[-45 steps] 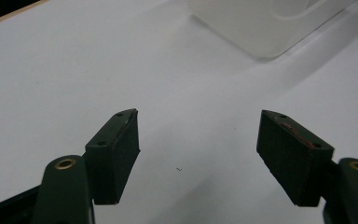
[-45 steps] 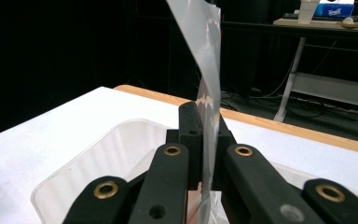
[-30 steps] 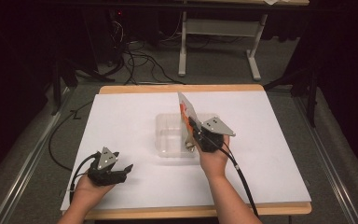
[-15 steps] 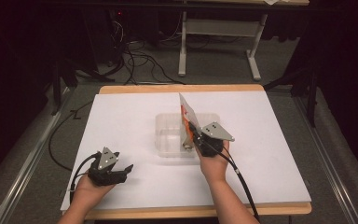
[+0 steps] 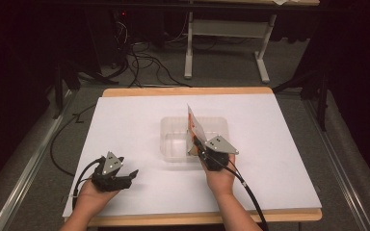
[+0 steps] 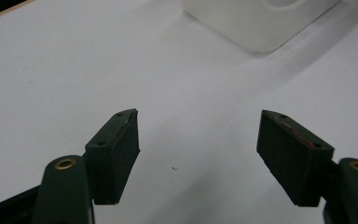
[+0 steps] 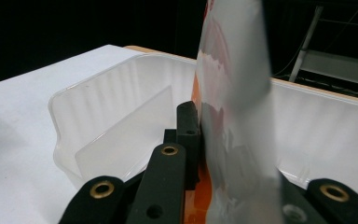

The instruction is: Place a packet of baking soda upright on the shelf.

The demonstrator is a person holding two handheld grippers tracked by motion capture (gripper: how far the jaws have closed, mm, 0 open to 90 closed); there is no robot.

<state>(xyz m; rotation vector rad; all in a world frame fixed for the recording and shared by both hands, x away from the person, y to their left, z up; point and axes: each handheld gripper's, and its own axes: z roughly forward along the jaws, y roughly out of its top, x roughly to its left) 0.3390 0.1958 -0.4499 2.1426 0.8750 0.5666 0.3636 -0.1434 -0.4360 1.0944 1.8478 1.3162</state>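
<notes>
Standing on edge in the right gripper (image 5: 196,144), a flat, glossy packet (image 5: 194,126) in silver with orange and white print rises over the clear plastic tray (image 5: 173,139); its jaws are pressed together on the packet's lower edge. No lettering on the packet can be read. In the right gripper view the packet (image 7: 235,121) is blurred, and the tray (image 7: 116,107) shows thin translucent walls, rounded corners and an inner divider. Against half a second ago, the gripper and packet have shifted slightly toward 6 o'clock, at the tray's near rim. The tray sits at the middle of the smooth white table (image 5: 125,125). At 7 o'clock the left gripper (image 5: 126,177) rests as before, jaws spread wide over bare tabletop (image 6: 177,93).
</notes>
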